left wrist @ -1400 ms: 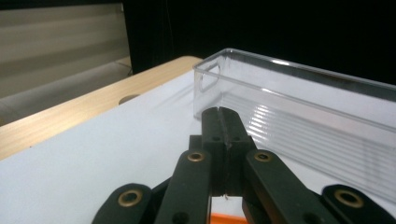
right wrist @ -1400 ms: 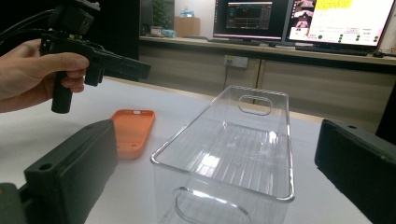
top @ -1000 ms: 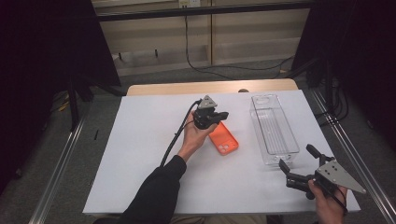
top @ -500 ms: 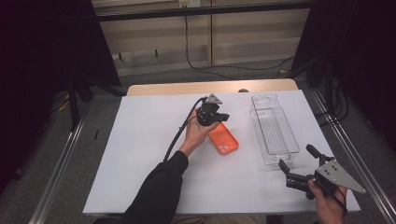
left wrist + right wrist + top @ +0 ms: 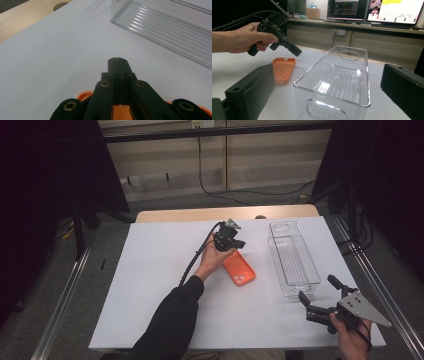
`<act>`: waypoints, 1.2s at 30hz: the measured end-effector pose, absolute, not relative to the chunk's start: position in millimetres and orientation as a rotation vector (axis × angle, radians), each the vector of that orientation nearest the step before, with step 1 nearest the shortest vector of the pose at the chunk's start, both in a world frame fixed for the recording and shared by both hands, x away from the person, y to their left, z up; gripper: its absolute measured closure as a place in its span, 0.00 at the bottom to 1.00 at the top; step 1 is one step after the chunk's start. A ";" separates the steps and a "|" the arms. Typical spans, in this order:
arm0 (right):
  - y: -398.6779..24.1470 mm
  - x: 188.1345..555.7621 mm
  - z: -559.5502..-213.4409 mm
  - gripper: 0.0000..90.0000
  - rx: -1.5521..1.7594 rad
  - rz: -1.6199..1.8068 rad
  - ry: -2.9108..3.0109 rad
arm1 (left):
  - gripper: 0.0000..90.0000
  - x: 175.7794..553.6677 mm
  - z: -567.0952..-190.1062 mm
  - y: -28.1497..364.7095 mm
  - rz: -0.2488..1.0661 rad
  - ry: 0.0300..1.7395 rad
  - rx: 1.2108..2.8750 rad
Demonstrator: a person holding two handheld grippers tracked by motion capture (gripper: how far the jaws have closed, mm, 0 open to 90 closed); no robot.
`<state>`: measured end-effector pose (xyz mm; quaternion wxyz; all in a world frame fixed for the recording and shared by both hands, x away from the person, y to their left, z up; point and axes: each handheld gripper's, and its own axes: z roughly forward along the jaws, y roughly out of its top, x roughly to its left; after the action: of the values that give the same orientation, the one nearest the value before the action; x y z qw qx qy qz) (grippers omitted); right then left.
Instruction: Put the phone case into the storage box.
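Observation:
An orange phone case (image 5: 239, 268) lies flat on the white table (image 5: 150, 285), near its middle. My left gripper (image 5: 239, 243) hovers just over the case's far end with its jaws pressed together and nothing between them. In the left gripper view its shut tips (image 5: 117, 60) point across the bare table, with the case's (image 5: 85, 95) edge beneath them. A clear plastic bin (image 5: 292, 257) stands to the right of the case. My right gripper (image 5: 316, 287) rests near the front right corner, open wide, facing the bin's (image 5: 337, 82) near end. The right gripper view also has the left gripper (image 5: 295, 52) above the case (image 5: 283, 70).
A wooden strip (image 5: 225, 213) with a round hole runs along the table's far edge. Metal rails (image 5: 65, 300) flank both sides of the table. Monitors (image 5: 372, 11) and a counter stand beyond it in the right gripper view. A black cable (image 5: 192, 262) trails from the left gripper.
My left hand has shifted its shut gripper a little right and farther away over the case's far end. The right gripper has not moved.

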<state>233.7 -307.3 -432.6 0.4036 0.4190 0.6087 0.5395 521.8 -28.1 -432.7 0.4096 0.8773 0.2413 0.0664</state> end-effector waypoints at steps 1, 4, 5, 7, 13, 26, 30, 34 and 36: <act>-307.3 233.7 -432.6 0.00 1.058 1.363 1.537 | 1.00 521.8 -432.7 -28.1 0.167 0.608 2.209; -307.4 233.5 -432.7 0.00 1.061 1.365 1.536 | 1.00 525.7 -441.0 -29.4 0.169 0.624 2.239; -307.5 233.4 -432.6 0.00 1.061 1.365 1.535 | 1.00 525.7 -441.0 -29.4 0.169 0.624 2.239; -307.9 233.8 -432.9 0.00 1.061 1.365 1.537 | 1.00 527.4 -444.8 -28.6 0.163 0.637 2.243; -308.4 233.9 -433.4 0.00 1.062 1.364 1.544 | 1.00 529.5 -449.2 -24.5 0.132 0.650 2.259; -309.3 233.7 -433.8 0.00 1.066 1.364 1.546 | 1.00 526.6 -447.4 -21.2 0.167 0.627 2.299; -309.9 233.0 -433.6 0.00 1.071 1.364 1.541 | 1.00 525.7 -446.8 -20.6 0.168 0.630 2.304; -310.0 232.8 -433.9 0.00 1.073 1.362 1.541 | 1.00 522.7 -446.9 -15.0 0.170 0.636 2.298; -310.1 232.8 -433.9 0.00 1.074 1.361 1.541 | 1.00 522.5 -446.9 -13.1 0.168 0.630 2.302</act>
<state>232.8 -310.1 -433.9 0.3995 0.4245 0.6090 0.5379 522.5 -13.1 -446.9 0.3661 0.8954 0.2449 0.0655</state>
